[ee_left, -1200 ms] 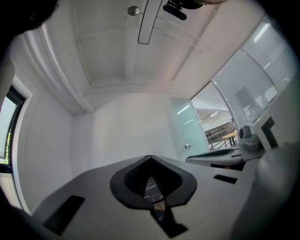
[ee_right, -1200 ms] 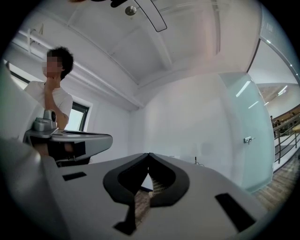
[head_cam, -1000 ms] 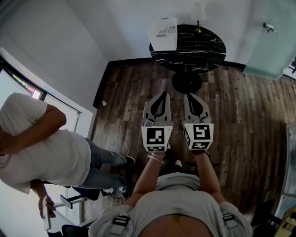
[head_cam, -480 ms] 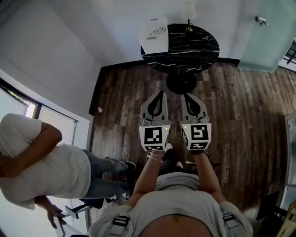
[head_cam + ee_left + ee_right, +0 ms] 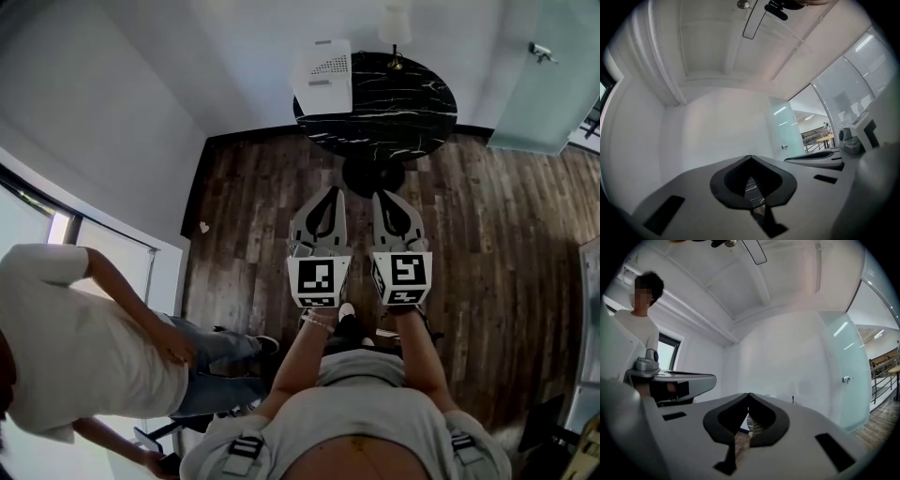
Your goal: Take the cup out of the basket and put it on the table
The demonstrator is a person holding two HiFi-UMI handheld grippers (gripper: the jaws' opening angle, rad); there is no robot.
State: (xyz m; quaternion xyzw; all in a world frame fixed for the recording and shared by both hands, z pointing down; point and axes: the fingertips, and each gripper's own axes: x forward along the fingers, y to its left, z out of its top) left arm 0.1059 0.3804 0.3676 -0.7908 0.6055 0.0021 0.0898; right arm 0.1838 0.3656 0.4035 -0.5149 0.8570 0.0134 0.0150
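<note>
While I look steeply down at a dark wood floor (image 5: 253, 216), a bystander (image 5: 84, 366) in a white shirt and jeans fills the lower left of the head view.

At centre frame, just left of the middle, is my left gripper (image 5: 325, 190). It points toward the top of the frame, and its marker cube (image 5: 317, 280) is nearest me. Its own view shows the two jaws pressed together at the tips with nothing held between them.

Above it, at upper centre, a white basket (image 5: 324, 67) with a patch of small holes sits on the left edge of a round black table (image 5: 403, 103). I cannot make out the cup in any view.

Just right of the middle is my right gripper (image 5: 382, 194), side by side with the left one but apart from it, and pointing the same way. Its jaws are also closed and empty. Both grippers are over the floor, short of the table's near edge.

A small lamp (image 5: 395, 28) stands at the table's far side. At the upper right of the frame is a pale frosted glass door (image 5: 544, 75) with a handle.
</note>
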